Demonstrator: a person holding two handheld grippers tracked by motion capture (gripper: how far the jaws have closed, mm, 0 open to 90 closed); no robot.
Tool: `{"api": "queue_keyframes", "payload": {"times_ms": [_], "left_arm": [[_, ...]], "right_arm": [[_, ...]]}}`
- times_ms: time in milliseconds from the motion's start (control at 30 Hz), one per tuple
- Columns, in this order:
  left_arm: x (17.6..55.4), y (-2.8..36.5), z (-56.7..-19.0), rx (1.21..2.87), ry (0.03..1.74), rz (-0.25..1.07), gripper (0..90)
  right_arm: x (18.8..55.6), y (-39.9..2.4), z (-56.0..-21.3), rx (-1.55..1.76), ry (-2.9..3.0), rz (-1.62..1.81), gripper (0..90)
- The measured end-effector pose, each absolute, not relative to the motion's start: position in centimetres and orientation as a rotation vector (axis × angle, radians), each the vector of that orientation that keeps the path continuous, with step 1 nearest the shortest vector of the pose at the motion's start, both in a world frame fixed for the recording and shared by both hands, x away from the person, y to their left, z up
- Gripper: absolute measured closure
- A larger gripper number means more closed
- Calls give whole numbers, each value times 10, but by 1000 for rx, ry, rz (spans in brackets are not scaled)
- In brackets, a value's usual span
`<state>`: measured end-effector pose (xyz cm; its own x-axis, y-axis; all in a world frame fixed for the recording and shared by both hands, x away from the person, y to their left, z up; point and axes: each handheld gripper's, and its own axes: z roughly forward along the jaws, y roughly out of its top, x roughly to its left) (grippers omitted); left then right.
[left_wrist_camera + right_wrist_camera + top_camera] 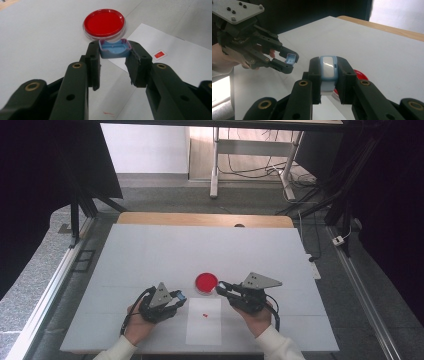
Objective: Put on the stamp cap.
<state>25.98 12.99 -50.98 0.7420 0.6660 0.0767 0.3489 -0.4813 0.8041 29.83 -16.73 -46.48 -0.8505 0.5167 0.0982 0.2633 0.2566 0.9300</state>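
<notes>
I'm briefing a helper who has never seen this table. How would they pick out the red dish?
On the white table, look just beyond the paper sheet, between the two grippers' tips. The red dish is round, shallow, clear-rimmed and much bigger than the tiny red mark on the sheet.

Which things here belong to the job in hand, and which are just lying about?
In the job:
- left gripper, shut on the small blue cap
- right gripper, shut on the blue and white piece

Lying about:
- red dish
- white sheet with its small red mark
- table
</notes>
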Motion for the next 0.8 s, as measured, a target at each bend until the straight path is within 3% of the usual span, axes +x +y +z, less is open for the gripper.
{"api": "queue_keyframes", "payload": {"times_ms": [800], "left_arm": [[267,108,-509,2127,723,483,645]], "right_arm": [[298,-166,-464,730,2290,1637,751]]}}
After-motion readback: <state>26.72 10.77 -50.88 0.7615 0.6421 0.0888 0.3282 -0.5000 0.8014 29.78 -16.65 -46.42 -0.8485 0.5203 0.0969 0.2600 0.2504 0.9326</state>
